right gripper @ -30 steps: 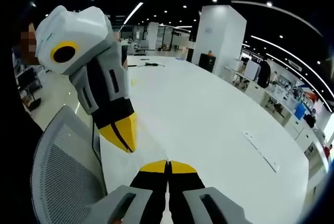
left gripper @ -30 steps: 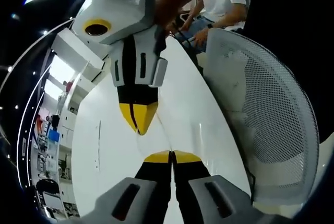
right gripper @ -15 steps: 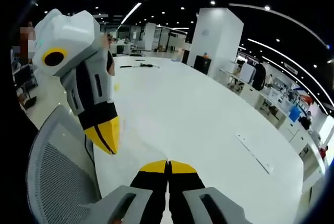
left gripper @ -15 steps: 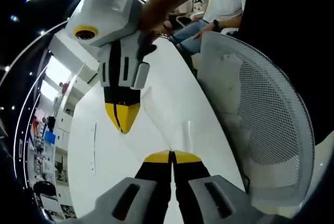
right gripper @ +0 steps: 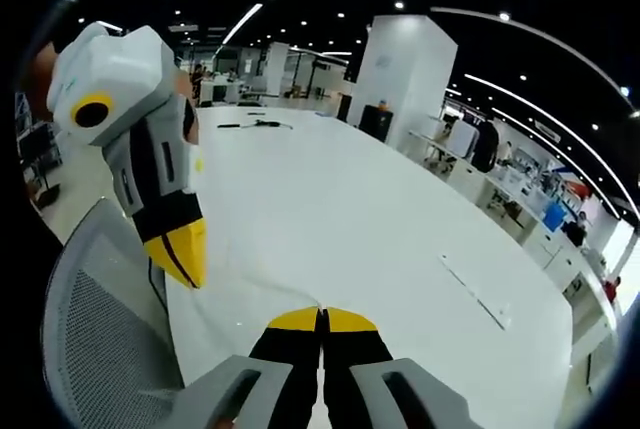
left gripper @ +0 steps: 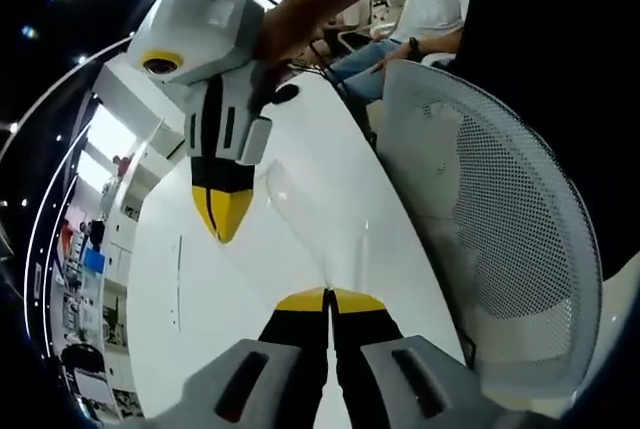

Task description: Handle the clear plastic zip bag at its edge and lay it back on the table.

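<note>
Clear zip bag (left gripper: 300,219), stretched above white table (left gripper: 200,289): edges pinched by closed left gripper (left gripper: 329,298) and closed right gripper (left gripper: 222,221).

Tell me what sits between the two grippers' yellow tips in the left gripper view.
In the left gripper view, the clear plastic zip bag spans the stretch between the right gripper and the left gripper, over the white table. Both grippers' jaws are closed.
</note>
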Motion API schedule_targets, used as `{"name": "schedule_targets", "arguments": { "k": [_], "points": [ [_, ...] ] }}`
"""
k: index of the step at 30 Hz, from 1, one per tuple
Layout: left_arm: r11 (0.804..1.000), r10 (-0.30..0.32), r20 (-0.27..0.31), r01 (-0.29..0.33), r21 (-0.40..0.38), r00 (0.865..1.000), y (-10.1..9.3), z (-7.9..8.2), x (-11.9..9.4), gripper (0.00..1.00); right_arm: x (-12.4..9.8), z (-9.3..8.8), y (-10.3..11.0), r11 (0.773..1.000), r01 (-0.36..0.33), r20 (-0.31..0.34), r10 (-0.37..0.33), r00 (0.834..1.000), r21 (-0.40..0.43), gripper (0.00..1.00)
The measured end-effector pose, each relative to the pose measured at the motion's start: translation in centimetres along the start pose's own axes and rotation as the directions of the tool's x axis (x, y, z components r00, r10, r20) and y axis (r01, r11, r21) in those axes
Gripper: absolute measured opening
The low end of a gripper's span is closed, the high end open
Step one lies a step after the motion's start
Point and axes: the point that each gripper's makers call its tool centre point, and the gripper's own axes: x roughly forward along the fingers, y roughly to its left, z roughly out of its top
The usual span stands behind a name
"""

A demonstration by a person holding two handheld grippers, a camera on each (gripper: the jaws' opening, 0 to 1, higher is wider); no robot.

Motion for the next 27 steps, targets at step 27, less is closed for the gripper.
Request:
{"name": "schedule_targets", "arguments": {
  "k": [27],
  "points": [
    [0.999, 0.019, -0.006, -0.019, -0.035, 1.0, 0.7, -0.6, -0.1, 0.0, -0.2, -1.8, -0.6, 0.999, 0.036, -0.054, -0.036, 0.998, -0.004, 0.0]
  ]
}}
